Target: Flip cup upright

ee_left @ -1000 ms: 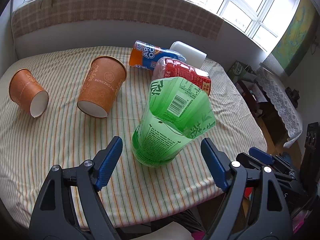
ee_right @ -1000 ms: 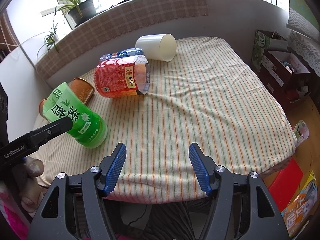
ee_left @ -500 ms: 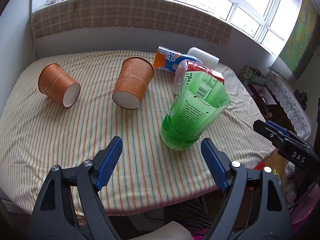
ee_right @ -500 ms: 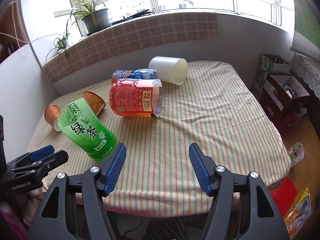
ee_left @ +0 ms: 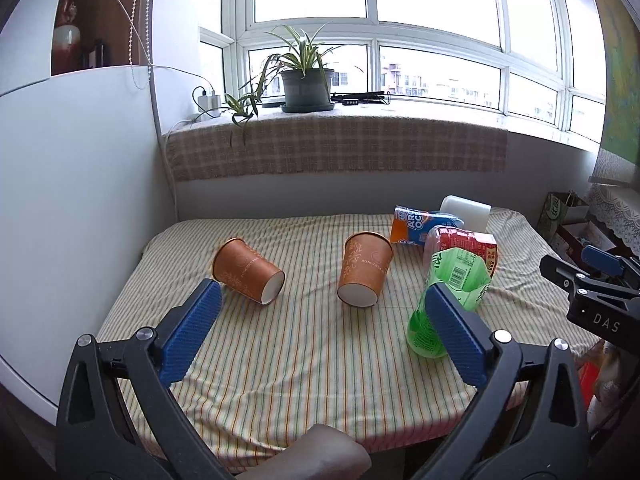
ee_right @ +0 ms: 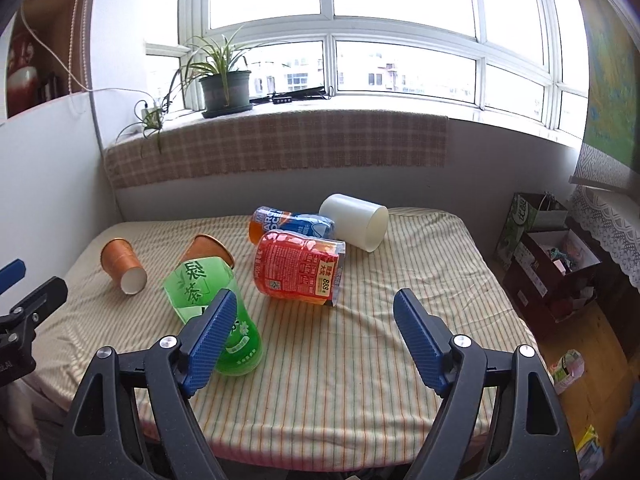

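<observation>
Green cup (ee_right: 218,312) was translucent glossy plastic with a printed label; the two brown cups (ee_left: 365,274) looked like matt paper (white inside). Striped tablecloth (ee_right: 400,280) was soft woven cloth, slightly wrinkled. Gripper pads (ee_left: 192,330) showed ribbed blue rubbery texture on matt black plastic frames.

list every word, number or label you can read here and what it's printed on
"RONGZHUANG": on the near brown paper cup.
"888": yellow tag on the red cup.
"ARO" over "OC", cut off: on the orange and blue cup.
"绿茶": large characters on the green cup.
"DAS": on the right gripper's black body.
Barcode and fine print on the green and red cups: too small to read.
</observation>
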{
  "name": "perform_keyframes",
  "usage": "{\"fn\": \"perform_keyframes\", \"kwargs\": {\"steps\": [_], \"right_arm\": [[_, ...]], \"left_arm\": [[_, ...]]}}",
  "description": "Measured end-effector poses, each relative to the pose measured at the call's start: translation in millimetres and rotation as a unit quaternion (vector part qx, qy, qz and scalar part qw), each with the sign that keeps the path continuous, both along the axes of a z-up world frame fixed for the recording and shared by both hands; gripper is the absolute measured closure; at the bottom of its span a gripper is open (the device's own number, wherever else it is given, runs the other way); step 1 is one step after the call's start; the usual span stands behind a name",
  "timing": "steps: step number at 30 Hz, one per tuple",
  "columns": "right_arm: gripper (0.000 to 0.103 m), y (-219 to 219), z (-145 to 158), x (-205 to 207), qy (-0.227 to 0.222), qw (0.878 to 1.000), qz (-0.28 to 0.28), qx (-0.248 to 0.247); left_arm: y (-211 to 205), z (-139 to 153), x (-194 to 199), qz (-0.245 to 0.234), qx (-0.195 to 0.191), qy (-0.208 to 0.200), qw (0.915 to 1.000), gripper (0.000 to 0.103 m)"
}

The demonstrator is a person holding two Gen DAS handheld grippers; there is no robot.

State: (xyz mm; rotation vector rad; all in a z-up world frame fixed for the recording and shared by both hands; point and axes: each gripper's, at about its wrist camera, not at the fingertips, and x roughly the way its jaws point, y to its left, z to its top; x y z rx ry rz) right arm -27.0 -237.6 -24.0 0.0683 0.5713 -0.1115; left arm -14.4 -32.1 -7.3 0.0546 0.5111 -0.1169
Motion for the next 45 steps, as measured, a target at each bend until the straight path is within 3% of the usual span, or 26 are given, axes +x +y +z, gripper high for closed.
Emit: {"fn": "perform_keyframes", "kwargs": {"steps": [12,45], "right_arm": [[0.022,7.9,5.8,-2.4,-0.02,1.0,-0.002,-0.013],[0.021,11.5,3.1,2.1,-0.01,1.0,0.001,-0.016]], "left_arm": [[4.7,1.9,0.7,0.008,-0.016,0.008,0.9998,0.0],[4.8,-0.7,3.4,0.009,-0.015,0.018,0.9997,0.0]]}}
